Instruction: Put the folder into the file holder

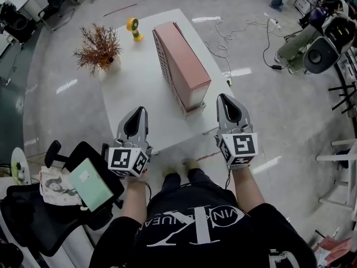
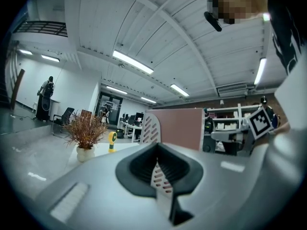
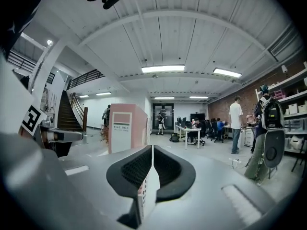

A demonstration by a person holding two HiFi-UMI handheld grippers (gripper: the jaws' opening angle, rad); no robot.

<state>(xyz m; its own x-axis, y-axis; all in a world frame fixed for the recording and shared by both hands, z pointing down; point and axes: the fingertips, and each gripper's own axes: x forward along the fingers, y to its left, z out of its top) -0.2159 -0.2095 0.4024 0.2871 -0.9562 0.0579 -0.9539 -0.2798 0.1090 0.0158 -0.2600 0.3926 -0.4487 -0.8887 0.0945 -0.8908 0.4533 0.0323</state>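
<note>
1. Hovering at the table's (image 1: 134, 88) near edge, the left gripper (image 1: 138, 113) and right gripper (image 1: 224, 99) are seen with jaws pressed together, nothing between them.
2. The green folder (image 1: 91, 183) is found on a black chair (image 1: 33, 222), off the near left corner. A one-corner pinch could let it slip to the floor.
3. The pink file holder (image 1: 184, 60) stands at the near right edge and could be toppled by a crooked push.
4. A dried plant (image 1: 99, 48) is set near the far left corner.
5. Cables (image 1: 223, 35) are strewn over glossy floor beyond.

Head view steeply down, gripper views level, sharing file holder (image 1: 184, 60)
</note>
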